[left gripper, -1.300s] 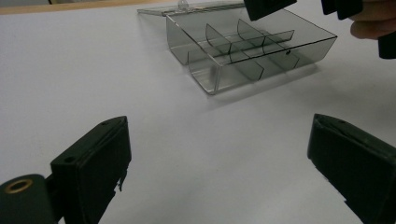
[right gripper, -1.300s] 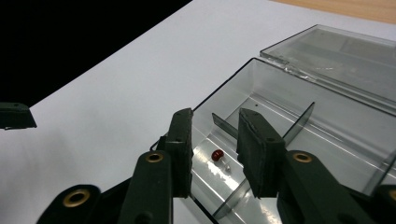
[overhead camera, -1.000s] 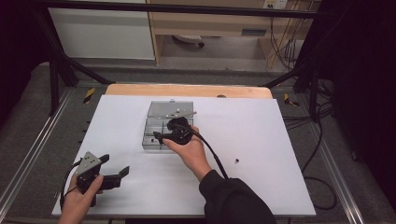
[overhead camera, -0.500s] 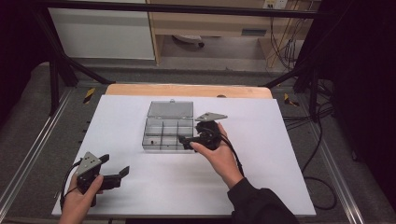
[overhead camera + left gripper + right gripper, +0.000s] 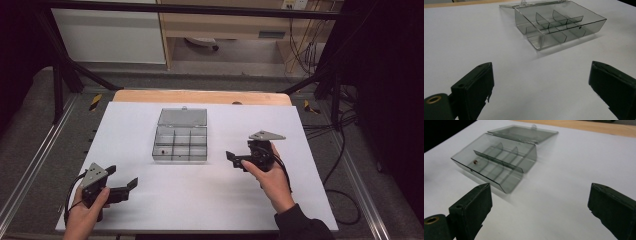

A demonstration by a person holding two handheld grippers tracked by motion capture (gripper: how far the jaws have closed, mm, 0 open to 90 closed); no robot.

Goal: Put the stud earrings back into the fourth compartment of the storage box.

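High view: I find a clear smoke-grey compartment box [image 5: 180,143] near the middle of the white table [image 5: 210,200], its lid [image 5: 182,117] folded flat back on the far side. A small dark item [image 5: 161,149] lies in the front-left compartment; I cannot tell what it is. My left gripper [image 5: 125,186] sits near the front-left corner of the table, held in my left hand [image 5: 87,210], jaws spread and pointing right, with nothing between them. My right gripper [image 5: 234,159] is just right of the box and apart from it, held in my right hand [image 5: 272,180], jaws pointing left toward the box. The grey three-cornered plate [image 5: 267,135] tops it.

Left gripper view: both black jaws stand wide apart over bare white surface, released and empty. The box [image 5: 560,26] lies ahead, well clear of the jaws, dividers upright inside.

Right gripper view: jaws likewise wide apart and empty. The box [image 5: 496,161] lies ahead to the left, open, with the small item [image 5: 475,162] in one end compartment of the row nearest the camera. A wooden edge [image 5: 584,126] shows beyond the white surface.
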